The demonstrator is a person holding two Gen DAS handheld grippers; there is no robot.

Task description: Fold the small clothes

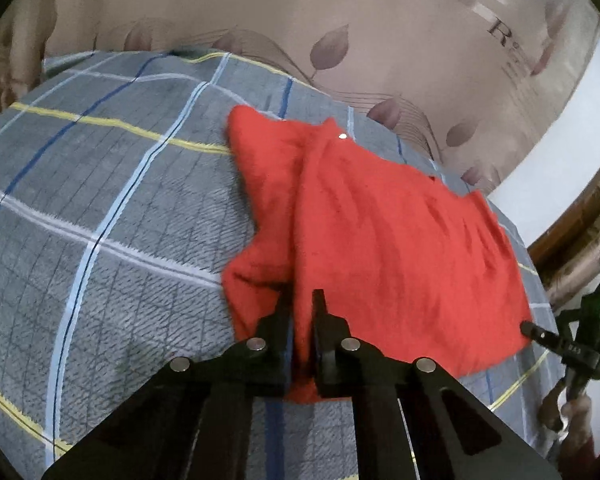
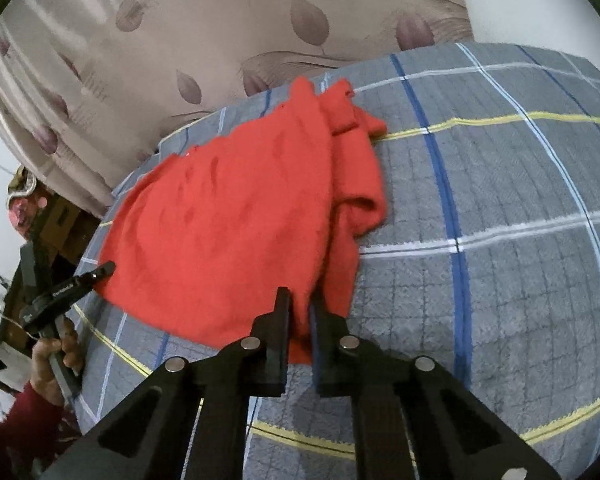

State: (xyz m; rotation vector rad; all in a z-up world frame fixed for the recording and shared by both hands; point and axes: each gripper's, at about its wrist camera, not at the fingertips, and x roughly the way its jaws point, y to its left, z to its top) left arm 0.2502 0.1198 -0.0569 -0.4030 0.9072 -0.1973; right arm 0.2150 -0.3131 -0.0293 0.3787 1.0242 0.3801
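Observation:
A red knit garment lies spread on the bed, with a bunched sleeve at its left side in the left wrist view. My left gripper is shut on a fold of its near edge. In the right wrist view the same red garment has its crumpled sleeve on the right. There my right gripper is shut on the near hem, red cloth pinched between the jaws. The right gripper touches the garment's right near corner in the left wrist view. The left gripper meets the left near corner in the right wrist view.
A grey plaid bed cover with blue, white and yellow lines carries the garment; the cover stretches wide to the right. A beige leaf-print curtain hangs behind the bed. A hand with a red sleeve holds the left gripper. Brown wooden furniture stands at the right.

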